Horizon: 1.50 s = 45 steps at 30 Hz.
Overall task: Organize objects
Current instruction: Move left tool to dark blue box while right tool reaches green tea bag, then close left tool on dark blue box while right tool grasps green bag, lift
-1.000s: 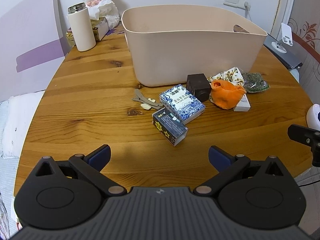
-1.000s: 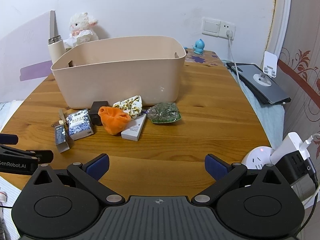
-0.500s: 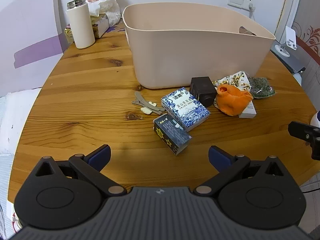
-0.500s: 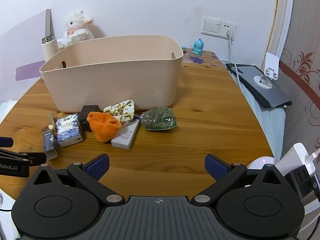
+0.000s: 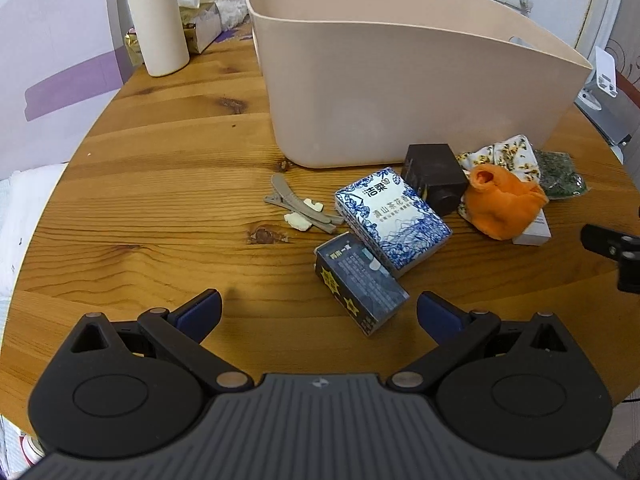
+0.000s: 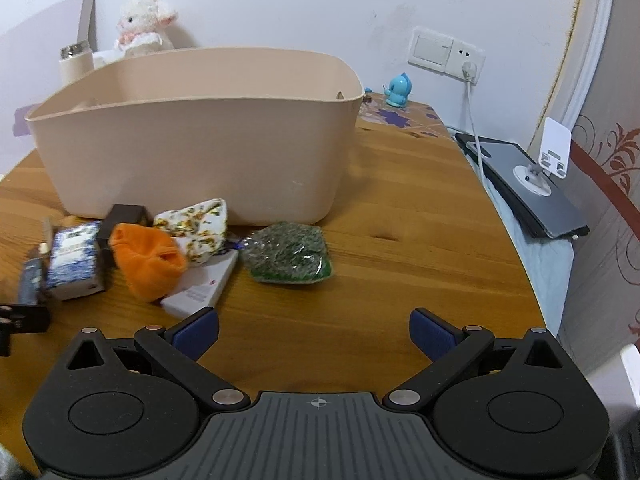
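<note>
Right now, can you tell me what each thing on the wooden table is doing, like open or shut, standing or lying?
Left gripper: open, holding nothing.
Right gripper: open, holding nothing.
Big beige plastic tub: upright, no lid.
White cylinder flask: standing, cap on.
Blue-and-white patterned box: lying flat, closed.
Dark starred box: lying on its side.
Orange cloth pouch: slumped, mouth open.
Clear bag of green bits: lying flat.

You're in a lived-in home room: a round wooden table (image 5: 160,208) ahead of your tongs, a plush lamb (image 6: 145,24) against the far wall, a wall socket (image 6: 448,53) off right, patterned wallpaper (image 6: 612,184) beyond it.
</note>
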### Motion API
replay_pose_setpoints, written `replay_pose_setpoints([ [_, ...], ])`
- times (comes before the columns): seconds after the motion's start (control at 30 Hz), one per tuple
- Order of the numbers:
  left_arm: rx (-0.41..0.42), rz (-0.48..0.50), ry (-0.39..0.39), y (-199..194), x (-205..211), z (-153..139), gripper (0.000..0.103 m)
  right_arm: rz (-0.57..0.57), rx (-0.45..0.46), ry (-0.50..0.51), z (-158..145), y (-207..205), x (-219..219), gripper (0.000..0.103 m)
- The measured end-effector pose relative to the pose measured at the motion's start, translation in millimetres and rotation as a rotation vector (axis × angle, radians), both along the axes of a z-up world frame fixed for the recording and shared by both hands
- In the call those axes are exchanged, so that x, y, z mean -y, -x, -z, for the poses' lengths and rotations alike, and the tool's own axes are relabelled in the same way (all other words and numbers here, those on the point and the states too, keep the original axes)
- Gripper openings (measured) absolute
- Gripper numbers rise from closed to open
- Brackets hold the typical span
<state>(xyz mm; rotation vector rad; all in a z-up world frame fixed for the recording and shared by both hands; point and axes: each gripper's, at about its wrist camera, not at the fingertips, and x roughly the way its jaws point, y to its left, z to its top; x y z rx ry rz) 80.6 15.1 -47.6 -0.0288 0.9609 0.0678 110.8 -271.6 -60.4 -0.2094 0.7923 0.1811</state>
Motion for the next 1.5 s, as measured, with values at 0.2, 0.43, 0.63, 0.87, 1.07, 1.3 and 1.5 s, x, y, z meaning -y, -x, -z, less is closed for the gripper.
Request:
replay_pose_setpoints([
  [0.2, -0.017, -0.007, 0.027, -9.0, -6.7, 6.3, 0.103, -0.027, 0.004, 0.002, 10.8, -22.3, -9.1, 0.098],
  [0.43, -0.006, -0.013, 0.020, -12.2, -11.7, 7.0, 0.099, -0.048, 0.011, -0.010, 19.0, -39.3, -19.6, 0.088],
  [0.63, 0.025, 0.013, -0.002, -9.1, -10.0, 2.8, 0.077, -0.070, 0.017, -0.062, 21.4, -42.0, -23.6, 0.064],
  [0.87, 0.056, 0.037, 0.029, -8.6, -17.8, -1.8, 0.030, -0.077, 0.035, -0.047, 19.8, -27.5, -25.5, 0.049],
  [1.07, 0.057, 0.023, 0.119, 3.7, -35.1, -6.4, 0.025, -0.059, 0.059, -0.078, 8.9, -7.7, -16.2, 0.049],
  [1.3, 0.121, 0.031, 0.137, 16.9, -39.8, -30.8, 0.025, -0.050, 0.148, -0.071, -23.6, 15.6, -12.2, 0.049],
  [1.5, 0.225, 0.050, 0.127, 12.2, -40.5, -65.0, 0.025, -0.040, 0.239, -0.088, -58.5, 25.6, -6.1, 0.049],
])
